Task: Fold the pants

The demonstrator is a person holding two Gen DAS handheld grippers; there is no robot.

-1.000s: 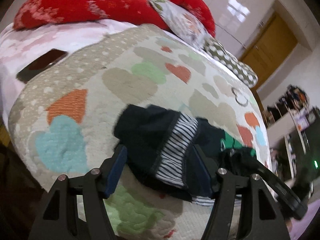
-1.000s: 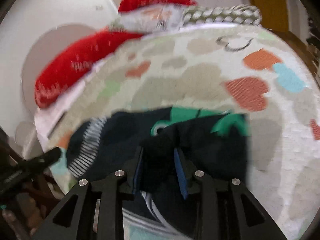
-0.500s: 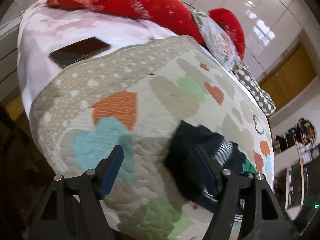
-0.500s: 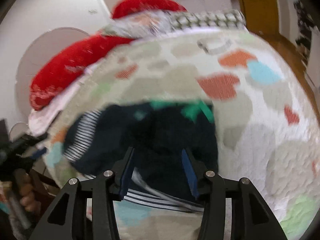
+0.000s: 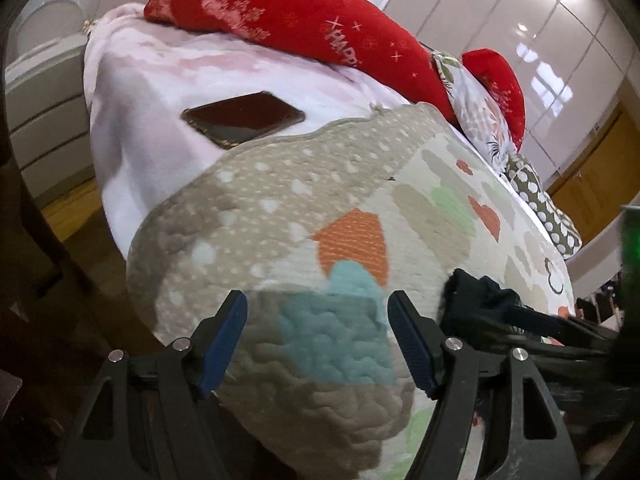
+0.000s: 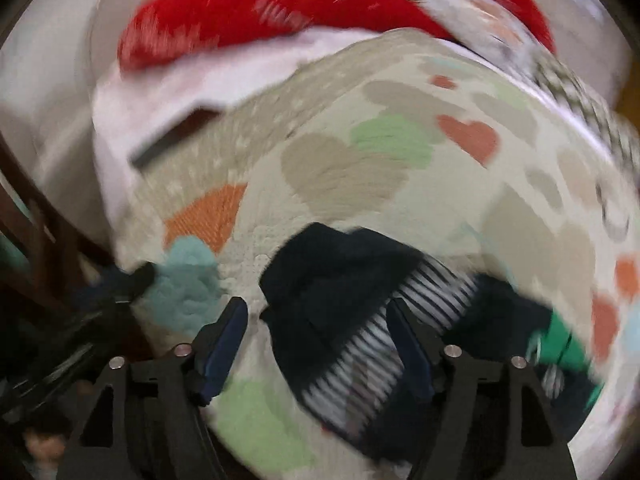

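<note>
Pants (image 6: 360,320) lie bunched between the released right tool (image 6: 320,344), beside the gaping left tool (image 5: 318,340).

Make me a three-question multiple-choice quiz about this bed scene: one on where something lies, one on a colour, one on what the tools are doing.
1. Where does the phone lie?
A. on the pink blanket
B. on the pants
C. on the floor

2. What colour is the long pillow?
A. blue
B. red
C. yellow

3. How is the left tool?
A. shut on the pants
B. shut on the quilt
C. open, gripping nothing

Answers: 1 A, it rests on pink fabric beside the heart quilt. 2 B, red with pale print. 3 C, its fingers stand apart, the dark pants off to its right.
</note>
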